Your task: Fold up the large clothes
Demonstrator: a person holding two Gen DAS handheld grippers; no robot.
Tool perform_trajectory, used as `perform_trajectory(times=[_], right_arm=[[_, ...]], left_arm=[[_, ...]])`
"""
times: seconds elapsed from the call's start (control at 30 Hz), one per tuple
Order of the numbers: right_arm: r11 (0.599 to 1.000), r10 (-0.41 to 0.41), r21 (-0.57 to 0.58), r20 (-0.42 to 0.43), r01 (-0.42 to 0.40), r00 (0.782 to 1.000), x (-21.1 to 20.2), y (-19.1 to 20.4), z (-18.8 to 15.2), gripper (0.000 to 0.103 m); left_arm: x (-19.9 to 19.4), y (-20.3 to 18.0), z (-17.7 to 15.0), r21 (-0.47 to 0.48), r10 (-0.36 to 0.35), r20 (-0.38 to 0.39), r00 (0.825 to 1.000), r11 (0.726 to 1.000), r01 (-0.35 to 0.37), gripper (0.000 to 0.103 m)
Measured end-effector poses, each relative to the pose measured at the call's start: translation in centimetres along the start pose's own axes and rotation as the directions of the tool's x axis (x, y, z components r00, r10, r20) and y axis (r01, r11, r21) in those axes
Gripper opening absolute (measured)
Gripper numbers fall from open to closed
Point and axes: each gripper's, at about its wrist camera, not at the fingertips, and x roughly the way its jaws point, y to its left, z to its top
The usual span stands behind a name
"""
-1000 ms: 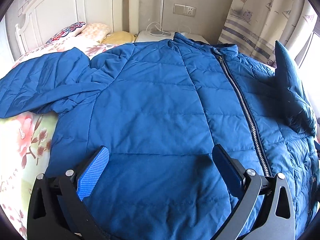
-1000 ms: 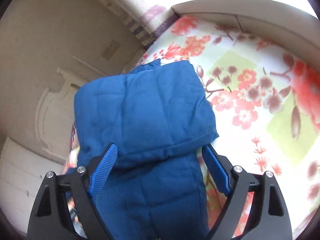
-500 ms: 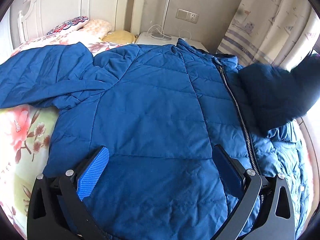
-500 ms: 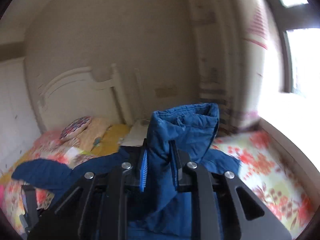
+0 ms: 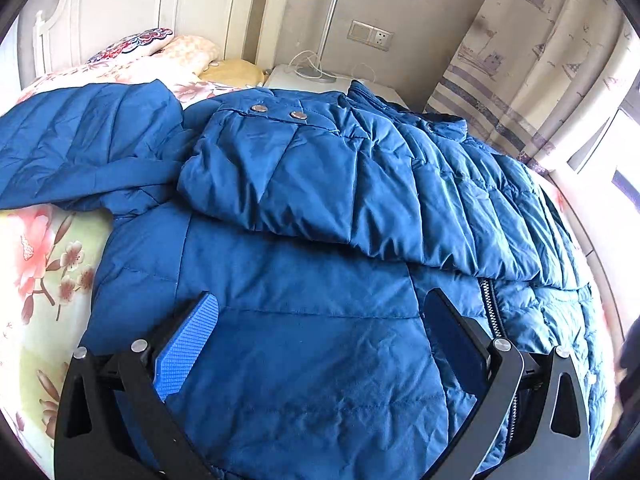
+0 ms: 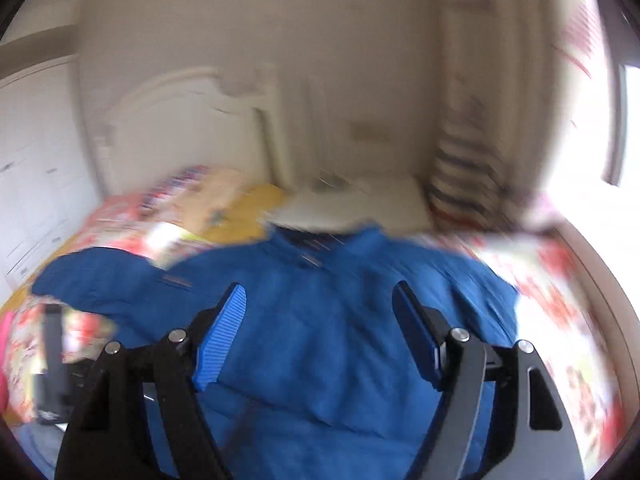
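A large blue quilted jacket (image 5: 304,280) lies spread on the bed. Its right sleeve (image 5: 328,176) is folded across the chest, cuff with two metal snaps toward the left. The other sleeve (image 5: 72,140) stretches out to the left. The zipper (image 5: 494,316) shows at the lower right. My left gripper (image 5: 320,320) is open and empty just above the jacket's lower front. My right gripper (image 6: 320,312) is open and empty above the jacket (image 6: 320,352); that view is blurred by motion.
The bed has a floral sheet (image 5: 44,264), pillows (image 5: 160,44) and a white headboard (image 5: 132,8). A white nightstand (image 5: 320,80) with a lamp pole stands behind. A curtain (image 5: 532,48) and a window ledge run along the right.
My right gripper carried the right sleeve over the jacket's chest, let it go and opened. The sleeve now lies folded across the front. My left gripper stayed open over the hem.
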Motion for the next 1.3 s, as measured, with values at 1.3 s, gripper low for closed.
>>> perform_trajectory(times=[1.3], right_arm=[[0.987,-0.077,0.126,-0.195,0.102,0.978,4.2,-6.7,-6.6,0.064]], left_arm=[[6.9,-4.8,5.8,0.195,0.263,-0.005,0.965,0.947,-0.257,0.099]])
